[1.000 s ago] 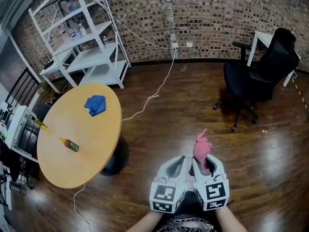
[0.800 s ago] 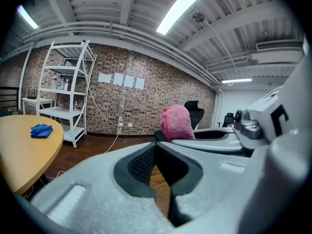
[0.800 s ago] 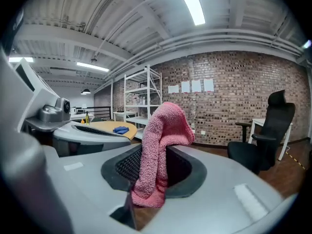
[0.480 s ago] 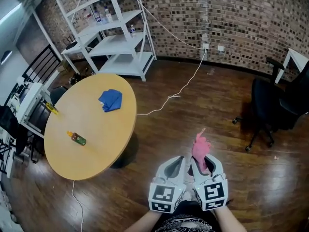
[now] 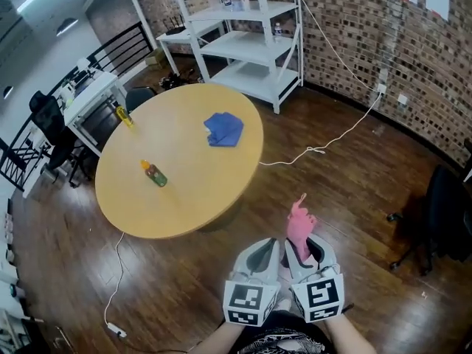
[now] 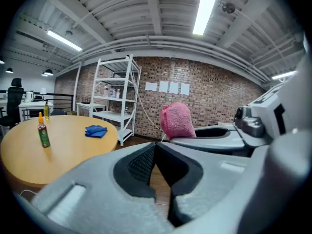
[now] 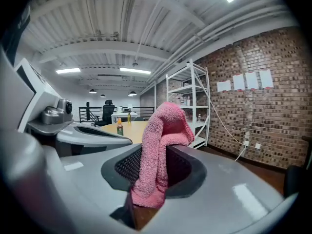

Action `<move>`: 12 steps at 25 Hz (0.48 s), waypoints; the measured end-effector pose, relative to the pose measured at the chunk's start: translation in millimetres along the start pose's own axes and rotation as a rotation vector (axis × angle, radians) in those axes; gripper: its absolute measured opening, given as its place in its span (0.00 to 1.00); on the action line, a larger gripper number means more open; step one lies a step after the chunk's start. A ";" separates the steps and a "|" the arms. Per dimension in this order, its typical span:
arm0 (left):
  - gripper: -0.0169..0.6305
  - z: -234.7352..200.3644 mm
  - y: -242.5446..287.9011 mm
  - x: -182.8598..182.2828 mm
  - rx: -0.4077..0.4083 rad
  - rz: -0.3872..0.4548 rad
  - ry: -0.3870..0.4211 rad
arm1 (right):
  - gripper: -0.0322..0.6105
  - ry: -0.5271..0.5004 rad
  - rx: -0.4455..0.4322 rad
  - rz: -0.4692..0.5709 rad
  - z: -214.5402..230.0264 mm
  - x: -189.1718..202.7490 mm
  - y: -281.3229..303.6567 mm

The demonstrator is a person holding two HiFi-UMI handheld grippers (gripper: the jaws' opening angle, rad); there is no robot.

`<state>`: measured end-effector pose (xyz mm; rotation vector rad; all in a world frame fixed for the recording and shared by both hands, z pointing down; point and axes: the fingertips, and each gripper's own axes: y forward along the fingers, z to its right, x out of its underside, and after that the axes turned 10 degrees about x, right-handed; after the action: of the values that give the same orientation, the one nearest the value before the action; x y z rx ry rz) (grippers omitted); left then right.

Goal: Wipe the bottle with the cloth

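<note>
A small green bottle (image 5: 153, 173) with an orange cap stands on the round wooden table (image 5: 184, 198), up and left of both grippers. A folded blue cloth (image 5: 223, 129) lies near the table's far edge. My right gripper (image 5: 302, 243) is shut on a pink cloth (image 5: 299, 223) that sticks up from its jaws. My left gripper (image 5: 271, 245) rides close beside it, shut and empty. The left gripper view shows its jaws (image 6: 156, 147) closed, with the bottle (image 6: 44, 133) and blue cloth (image 6: 96, 130) on the table ahead. In the right gripper view the pink cloth (image 7: 158, 150) hangs between the jaws.
White shelving (image 5: 251, 35) stands against the brick wall behind the table. A white desk (image 5: 92, 94) with a yellow bottle (image 5: 124, 115) and a black chair (image 5: 48, 120) are at the left. White cables (image 5: 324, 146) trail over the wooden floor. An office chair (image 5: 450, 220) is at the right edge.
The view has swung left: the table, bottle and blue cloth now sit more centrally and the office chair has slid to the right edge. Both grippers stay together, the pink cloth still held.
</note>
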<state>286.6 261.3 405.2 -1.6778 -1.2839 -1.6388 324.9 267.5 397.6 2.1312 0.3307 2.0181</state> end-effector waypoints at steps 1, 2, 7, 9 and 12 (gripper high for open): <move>0.03 -9.2 -5.0 3.4 -0.032 0.007 -0.012 | 0.22 -0.011 -0.032 0.004 -9.4 0.1 5.9; 0.03 -19.1 -10.7 5.7 -0.063 0.013 -0.022 | 0.22 -0.023 -0.063 0.007 -19.5 -0.4 12.1; 0.03 -72.7 -43.3 10.7 -0.214 0.046 -0.066 | 0.22 -0.080 -0.211 0.024 -73.8 -6.1 44.2; 0.03 -93.3 -58.4 11.7 -0.269 0.056 -0.082 | 0.22 -0.096 -0.263 0.023 -96.1 -10.1 54.6; 0.03 -124.0 -81.2 13.9 -0.342 0.081 -0.117 | 0.22 -0.116 -0.343 0.025 -132.8 -17.1 68.1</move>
<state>152.4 198.2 418.6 -2.0240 -1.0125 -1.8124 193.7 195.2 408.4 2.0301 -0.0570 1.7981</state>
